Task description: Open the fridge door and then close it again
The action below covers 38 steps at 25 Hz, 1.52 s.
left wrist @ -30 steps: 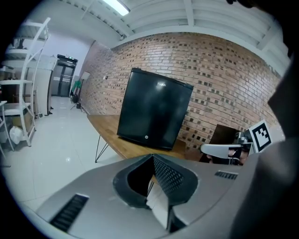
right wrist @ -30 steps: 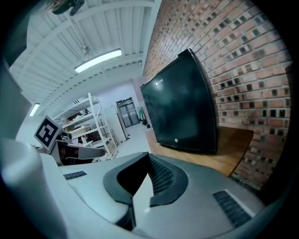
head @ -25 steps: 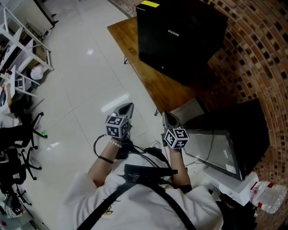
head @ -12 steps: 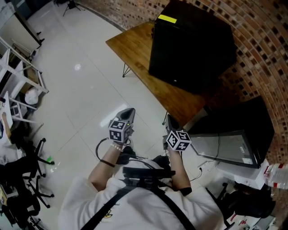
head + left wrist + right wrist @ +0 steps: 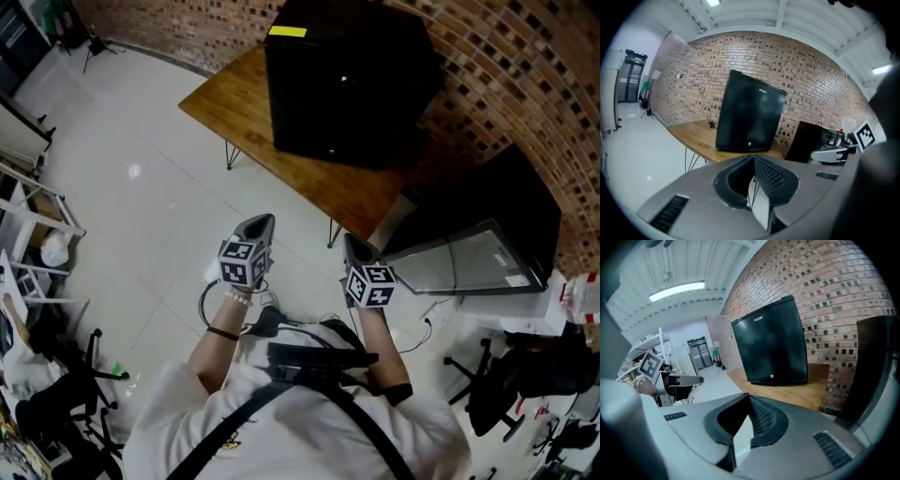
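The black fridge stands with its door shut on a wooden table against the brick wall, at the top of the head view. My left gripper and right gripper are held side by side over the white floor, well short of the table, and both point toward it. Both are shut with nothing between the jaws. In the left gripper view the fridge is straight ahead beyond the shut left gripper. The right gripper view has the fridge ahead beyond the shut right gripper.
A black cabinet with a glass-fronted unit stands on the floor right of the table. The table's thin metal legs reach the floor. A white rack and office chairs are at the left, another chair at the right.
The head view has swung, so the fridge and table sit further left and the black cabinet shows more fully. Both grippers stay shut, side by side, carried along with the person.
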### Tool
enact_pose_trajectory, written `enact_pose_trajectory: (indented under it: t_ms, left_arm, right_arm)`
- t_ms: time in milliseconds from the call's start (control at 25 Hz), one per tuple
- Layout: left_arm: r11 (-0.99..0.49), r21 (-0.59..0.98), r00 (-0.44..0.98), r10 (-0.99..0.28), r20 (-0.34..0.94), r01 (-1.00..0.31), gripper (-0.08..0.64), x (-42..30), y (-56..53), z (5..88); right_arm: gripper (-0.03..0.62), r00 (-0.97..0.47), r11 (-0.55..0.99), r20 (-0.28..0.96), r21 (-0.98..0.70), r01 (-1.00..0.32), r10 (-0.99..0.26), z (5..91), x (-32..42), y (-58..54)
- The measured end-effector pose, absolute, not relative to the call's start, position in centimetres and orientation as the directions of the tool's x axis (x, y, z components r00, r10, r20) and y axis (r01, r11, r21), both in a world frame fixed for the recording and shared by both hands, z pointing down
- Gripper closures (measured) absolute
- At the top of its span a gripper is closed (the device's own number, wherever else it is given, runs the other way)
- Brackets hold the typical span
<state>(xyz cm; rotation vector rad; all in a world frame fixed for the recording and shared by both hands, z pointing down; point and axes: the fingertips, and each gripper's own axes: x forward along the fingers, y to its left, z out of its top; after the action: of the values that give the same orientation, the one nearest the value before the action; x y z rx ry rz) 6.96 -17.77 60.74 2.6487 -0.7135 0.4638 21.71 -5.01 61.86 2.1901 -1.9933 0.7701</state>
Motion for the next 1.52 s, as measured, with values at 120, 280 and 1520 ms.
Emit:
enact_pose_trajectory:
  t_ms: [120,280,1520]
  left_arm:
    - [-0.826,0.237,0.833,-0.408,0.374,-0.511,0.56,9.3,-17.2,59.6]
    - [-0.814,0.245,0.828,-0.426,0.364,-0.526,0.56,9.8,-17.1,59.5]
    - [-0.796,0.268,0.839,-0.499,0.217,-0.543,0.56,6.1,-20.8,51.5]
  right_arm:
    - [0.592,0.067,-0.165,0.386,-0.227,-0.96,-0.92,60.0,24.6,-3.9]
    - [0.592,0.109,-0.159,0.284,-0.159,-0.974,-0.953,53.8,28.5,-4.2]
    - [0.469,0.011,-0.022,-0.071,0.147,-0.989,-0.997,30.9,27.3,-7.9]
